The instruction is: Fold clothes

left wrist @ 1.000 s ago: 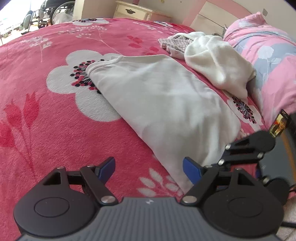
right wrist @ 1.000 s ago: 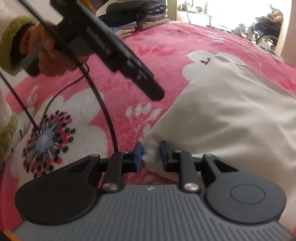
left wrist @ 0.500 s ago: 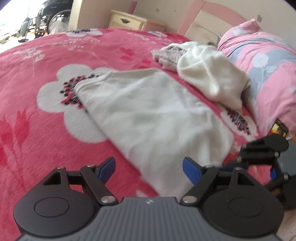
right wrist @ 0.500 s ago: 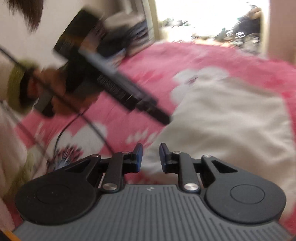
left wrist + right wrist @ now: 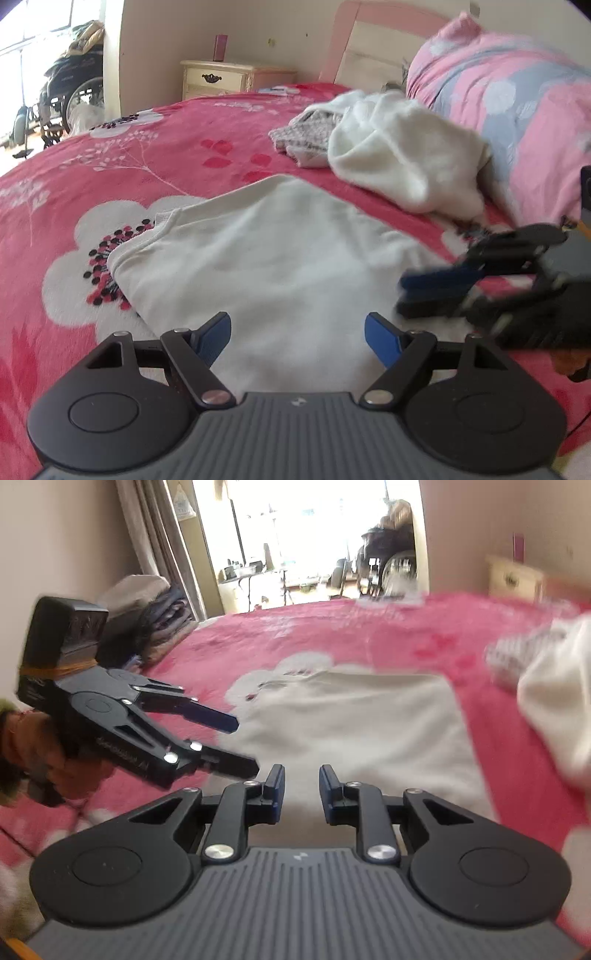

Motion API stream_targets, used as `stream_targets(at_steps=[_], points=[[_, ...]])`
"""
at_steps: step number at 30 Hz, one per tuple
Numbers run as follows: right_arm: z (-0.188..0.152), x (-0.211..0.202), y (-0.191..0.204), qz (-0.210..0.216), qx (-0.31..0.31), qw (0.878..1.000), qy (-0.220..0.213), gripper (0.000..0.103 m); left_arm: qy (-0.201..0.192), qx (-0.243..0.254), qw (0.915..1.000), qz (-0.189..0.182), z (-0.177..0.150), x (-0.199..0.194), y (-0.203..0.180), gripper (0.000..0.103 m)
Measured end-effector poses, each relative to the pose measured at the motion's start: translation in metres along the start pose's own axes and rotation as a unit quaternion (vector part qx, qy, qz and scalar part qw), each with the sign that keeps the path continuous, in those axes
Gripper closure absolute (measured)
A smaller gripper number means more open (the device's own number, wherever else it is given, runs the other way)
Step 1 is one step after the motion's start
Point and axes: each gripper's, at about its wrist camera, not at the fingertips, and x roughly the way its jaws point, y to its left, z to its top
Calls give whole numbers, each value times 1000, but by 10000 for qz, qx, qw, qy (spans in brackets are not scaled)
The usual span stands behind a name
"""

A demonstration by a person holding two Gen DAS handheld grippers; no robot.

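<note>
Cloth showed bunched between the right gripper's point(image 5: 302, 775) pads a second ago. Now its jaws sit narrow over the cream sweatshirt point(image 5: 280, 258) — grip unclear. The left gripper point(image 5: 296, 325) gapes empty above it on the pink floral blanket point(image 5: 184, 155) — fold unfinished.

Pink floral bed point(image 5: 184, 155): cream garment point(image 5: 280, 258), white clothes pile point(image 5: 399, 158), pillow point(image 5: 517, 103).

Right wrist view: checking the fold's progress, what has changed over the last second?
Both grippers moved further over the cream garment. The right gripper pinched its corner earlier; now its jaws stand narrowly apart above cloth, grip unclear. The left gripper stays open, empty; the white pile hasn't moved.
</note>
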Motion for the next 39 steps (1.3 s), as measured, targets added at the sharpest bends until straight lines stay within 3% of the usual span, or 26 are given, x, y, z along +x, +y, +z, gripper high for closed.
stream_targets(at_steps=[2,5,9,12,14,16,18,20,24,26,27,31,39], points=[[-27,30,2,-200,-437,9981,385,86,238,322,9990,202,-8,17,-5,22],[-34,30,10,-344,-789,9958,307,86,113,865,9952,437,-21,22,-17,19],[-20,22,10,-304,-675,9962,452,86,119,643,9972,354,-19,22,-11,18],[-9,1,9,-375,-490,9980,133,85,110,642,9973,337,-19,21,-11,18],[-11,10,1,-427,-304,9985,130,84,111,607,9976,324,-19,21,-10,18],[-26,24,-6,-505,-306,9974,412,84,132,595,9976,323,-18,22,-11,18],[-32,21,-7,-455,-332,9980,300,84,141,579,9977,317,-18,22,-10,18],[-18,16,-9,-452,-179,9982,343,84,143,558,9979,307,-17,22,-10,18],[8,8,-21,-562,83,9983,-117,83,147,516,9981,286,-16,21,-9,18],[0,24,-30,-662,162,9976,134,81,155,495,9983,267,-16,21,-8,18],[-10,37,-39,-603,337,9969,387,80,165,484,9984,251,-16,21,-7,18],[-26,39,-73,-75,1547,9878,155,80,193,429,9986,229,-14,20,-5,18],[-25,44,-74,-79,1433,9895,186,79,50,187,9995,250,0,3,3,22]])
